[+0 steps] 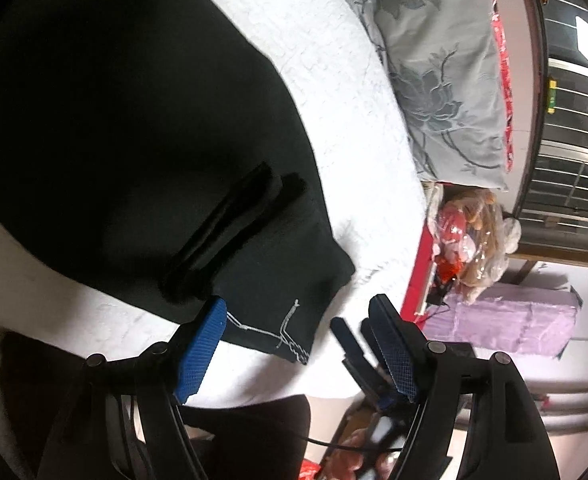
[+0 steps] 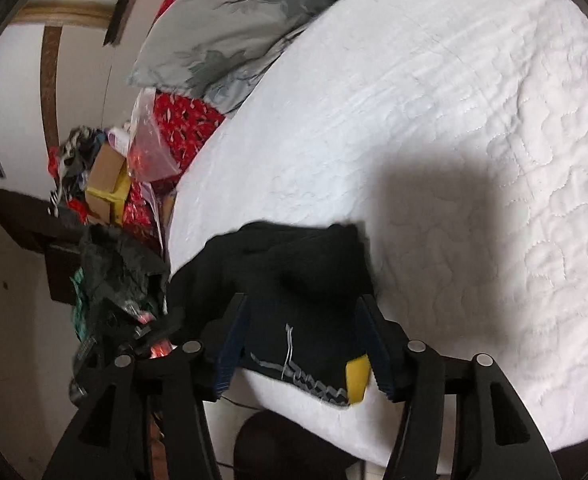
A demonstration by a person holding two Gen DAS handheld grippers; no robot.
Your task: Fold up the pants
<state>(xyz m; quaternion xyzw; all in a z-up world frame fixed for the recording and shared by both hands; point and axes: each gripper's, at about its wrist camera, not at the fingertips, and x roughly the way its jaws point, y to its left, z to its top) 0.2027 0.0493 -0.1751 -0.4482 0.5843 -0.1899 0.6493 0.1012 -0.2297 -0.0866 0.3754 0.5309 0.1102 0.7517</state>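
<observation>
Right gripper [image 2: 301, 344] straddles the black pants [image 2: 294, 280] at the bed's [image 2: 473, 140] near edge, jaws unclenched, left gripper [image 1: 297, 344] likewise empty: close shallow and you'll catch only the top layer.

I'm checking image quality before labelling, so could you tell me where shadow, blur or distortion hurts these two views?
Left wrist view: the pants are so dark their folds vanish; fisheye bends the window bars; the lower right is motion-blurred. Right wrist view: a broad shadow falls on the white quilt beyond the pants; clutter at the left is soft.
</observation>
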